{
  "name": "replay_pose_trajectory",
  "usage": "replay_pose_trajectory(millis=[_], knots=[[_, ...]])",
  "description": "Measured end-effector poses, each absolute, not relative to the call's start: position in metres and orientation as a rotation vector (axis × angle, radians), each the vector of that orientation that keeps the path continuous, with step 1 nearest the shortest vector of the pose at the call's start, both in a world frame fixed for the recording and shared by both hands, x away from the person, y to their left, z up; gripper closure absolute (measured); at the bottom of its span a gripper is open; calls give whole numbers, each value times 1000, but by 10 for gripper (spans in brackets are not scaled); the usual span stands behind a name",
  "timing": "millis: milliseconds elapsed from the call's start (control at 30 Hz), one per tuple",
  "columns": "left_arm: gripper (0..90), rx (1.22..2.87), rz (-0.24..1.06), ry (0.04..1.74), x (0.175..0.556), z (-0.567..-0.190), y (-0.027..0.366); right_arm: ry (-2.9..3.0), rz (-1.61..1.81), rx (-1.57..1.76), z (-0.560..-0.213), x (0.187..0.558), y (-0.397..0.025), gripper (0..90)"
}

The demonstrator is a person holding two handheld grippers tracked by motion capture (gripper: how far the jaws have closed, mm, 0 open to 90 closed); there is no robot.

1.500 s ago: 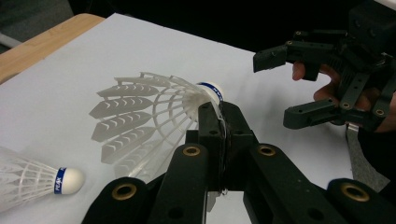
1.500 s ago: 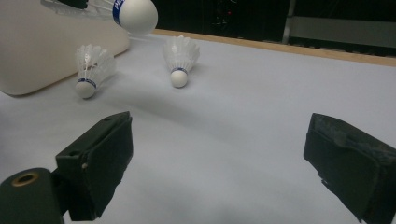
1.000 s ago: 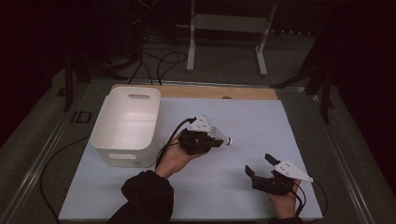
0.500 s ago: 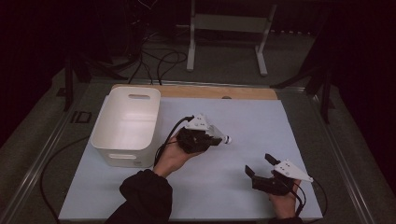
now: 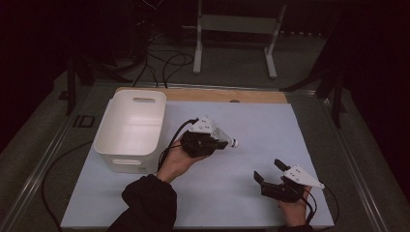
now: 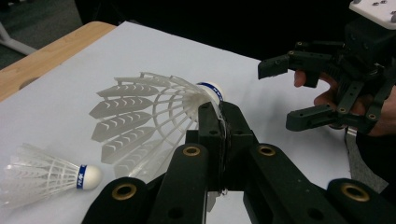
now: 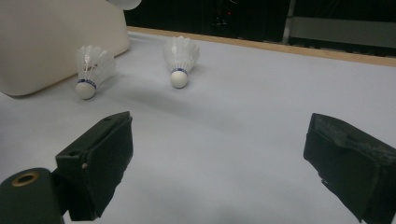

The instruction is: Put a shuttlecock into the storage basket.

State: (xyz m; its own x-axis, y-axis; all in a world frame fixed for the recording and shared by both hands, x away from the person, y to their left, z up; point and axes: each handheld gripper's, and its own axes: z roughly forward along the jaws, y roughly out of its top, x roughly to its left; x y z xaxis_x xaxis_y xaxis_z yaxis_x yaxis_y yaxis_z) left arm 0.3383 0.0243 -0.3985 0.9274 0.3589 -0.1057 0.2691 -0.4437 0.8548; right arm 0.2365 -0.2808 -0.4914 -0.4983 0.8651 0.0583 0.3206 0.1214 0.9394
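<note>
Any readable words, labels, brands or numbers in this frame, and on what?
None can be read.
Held shuttlecock in the left gripper: blue band at the cork with faint marks, too small to read.
Shuttlecock lying on the table: blue band with pale marks, too blurred to read.
Two shuttlecocks in the right gripper view: blue bands, no legible text.
White bin: no label visible.

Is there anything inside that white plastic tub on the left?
The white plastic tub looks empty in the high view: bare floor and far walls show. Its near wall hides the strip of floor right behind it.
</note>
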Motion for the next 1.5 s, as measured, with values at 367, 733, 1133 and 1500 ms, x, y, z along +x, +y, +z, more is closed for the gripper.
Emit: replay_pose_trajectory(millis=[367,733,1133,1500], knots=[[891,2054,115,447,339,-397,28,1885,1372,1145,-491,237,-281,81],[891,2047,122,445,339,-395,32,1886,1375,1144,-491,237,-281,81],[891,2050,131,452,339,-393,37,1883,1373,1146,-491,237,-281,81],[890,2048,139,459,338,-389,43,1886,1375,1145,-491,237,-281,81]])
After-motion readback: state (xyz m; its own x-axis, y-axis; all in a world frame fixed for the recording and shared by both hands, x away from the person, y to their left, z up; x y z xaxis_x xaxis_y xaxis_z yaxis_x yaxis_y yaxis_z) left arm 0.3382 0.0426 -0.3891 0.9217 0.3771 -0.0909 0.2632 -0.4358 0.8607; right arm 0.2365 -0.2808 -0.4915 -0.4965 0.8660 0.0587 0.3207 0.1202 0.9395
